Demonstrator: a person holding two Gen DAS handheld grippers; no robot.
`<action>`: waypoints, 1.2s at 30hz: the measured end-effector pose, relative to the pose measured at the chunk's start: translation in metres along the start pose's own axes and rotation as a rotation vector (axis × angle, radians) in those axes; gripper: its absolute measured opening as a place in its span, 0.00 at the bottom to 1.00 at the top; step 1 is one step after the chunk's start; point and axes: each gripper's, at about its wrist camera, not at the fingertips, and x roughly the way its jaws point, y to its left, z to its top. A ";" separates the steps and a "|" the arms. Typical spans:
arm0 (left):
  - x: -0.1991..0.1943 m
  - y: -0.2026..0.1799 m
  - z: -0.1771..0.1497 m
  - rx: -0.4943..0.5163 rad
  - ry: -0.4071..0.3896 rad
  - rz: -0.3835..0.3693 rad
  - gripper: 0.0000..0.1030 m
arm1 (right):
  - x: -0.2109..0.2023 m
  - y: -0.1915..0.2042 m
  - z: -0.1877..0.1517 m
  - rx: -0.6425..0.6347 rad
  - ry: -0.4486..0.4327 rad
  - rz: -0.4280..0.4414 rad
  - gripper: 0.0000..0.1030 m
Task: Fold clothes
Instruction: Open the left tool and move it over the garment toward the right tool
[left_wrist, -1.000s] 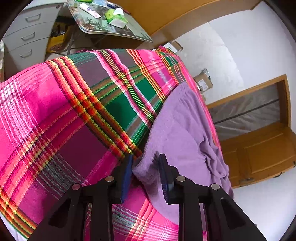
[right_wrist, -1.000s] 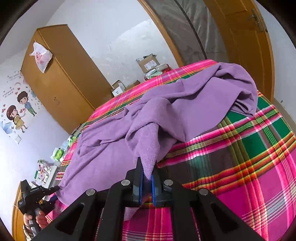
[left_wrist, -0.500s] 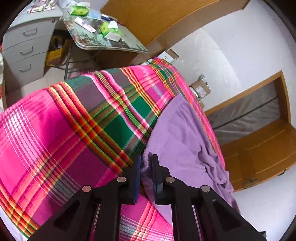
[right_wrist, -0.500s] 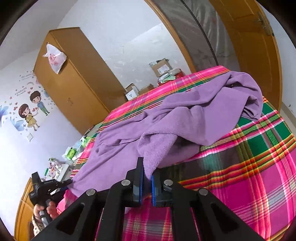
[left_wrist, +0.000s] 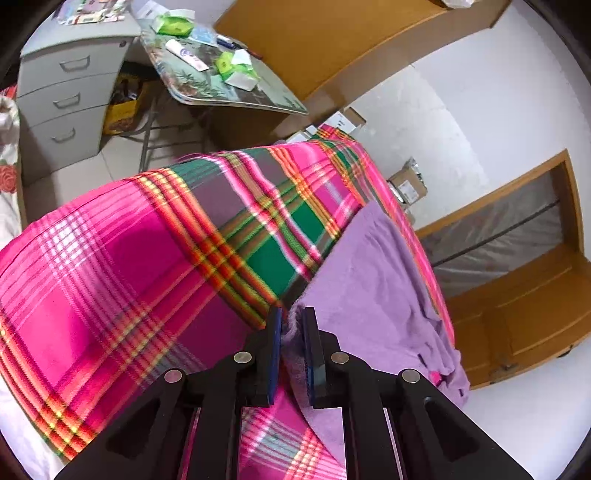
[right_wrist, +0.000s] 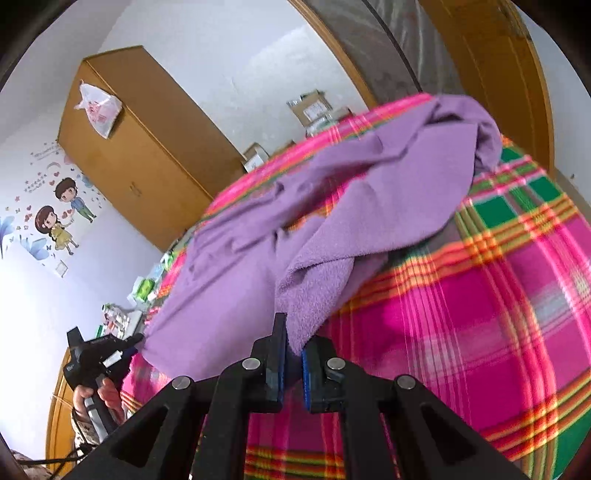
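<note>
Two grippers each pinch one purple fleece garment (right_wrist: 369, 206) spread over a pink plaid bedspread (left_wrist: 122, 280). The left gripper (left_wrist: 292, 325) has its jaws nearly closed on a corner; the right gripper (right_wrist: 293, 343) clamps a hanging fold. Only the right view shows the person's hand (right_wrist: 99, 397) and a wardrobe (right_wrist: 147, 155); only the left shows a drawer cabinet (left_wrist: 66, 92) and cluttered table (left_wrist: 236, 99).
</note>
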 end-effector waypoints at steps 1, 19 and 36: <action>0.000 -0.001 -0.001 0.006 -0.001 0.002 0.11 | 0.004 -0.003 -0.002 0.001 0.017 -0.003 0.07; -0.028 -0.077 -0.047 0.288 -0.035 -0.056 0.16 | -0.018 -0.075 0.027 0.009 -0.022 -0.127 0.27; 0.040 -0.199 -0.198 0.758 0.395 -0.325 0.31 | 0.013 -0.147 0.135 0.085 -0.138 -0.211 0.36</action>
